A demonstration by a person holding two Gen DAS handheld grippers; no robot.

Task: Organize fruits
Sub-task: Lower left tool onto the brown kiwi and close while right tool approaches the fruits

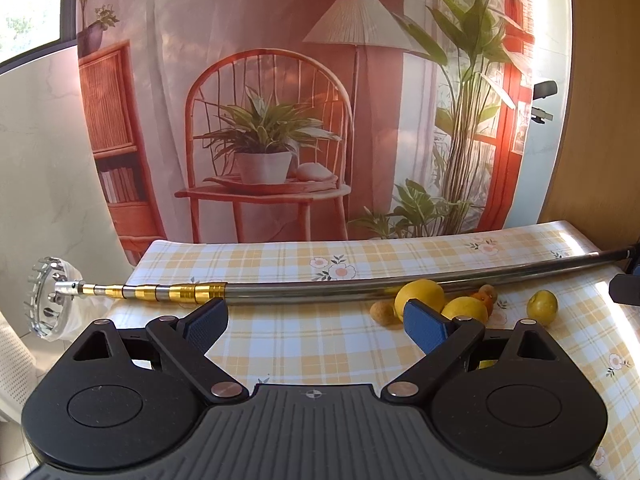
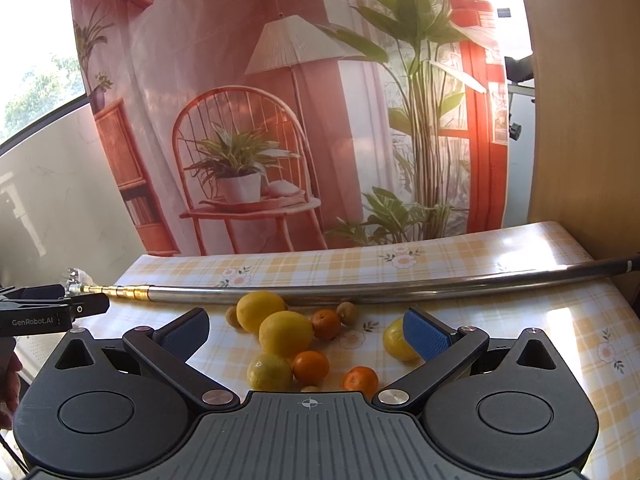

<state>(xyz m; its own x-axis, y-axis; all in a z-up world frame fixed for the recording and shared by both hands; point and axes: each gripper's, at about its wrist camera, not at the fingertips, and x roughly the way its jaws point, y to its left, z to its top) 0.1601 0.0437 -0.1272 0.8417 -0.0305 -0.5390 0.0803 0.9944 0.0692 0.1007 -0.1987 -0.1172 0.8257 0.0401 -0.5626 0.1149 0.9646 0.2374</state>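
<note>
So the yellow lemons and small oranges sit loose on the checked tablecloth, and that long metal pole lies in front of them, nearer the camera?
Not quite. The long metal pole lies behind the yellow lemons and small oranges, farther from the camera, as the right wrist view shows. They do sit loose on the checked tablecloth.

Ahead of my right fingers I count four lemons (image 2: 285, 333), three oranges (image 2: 311, 367), two small brown fruits (image 2: 347, 312) and one telescopic pole (image 2: 360, 286).

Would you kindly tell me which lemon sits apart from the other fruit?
The lemon behind the right tongs' right finger; the other lemons crowd together beside the oranges.
</note>
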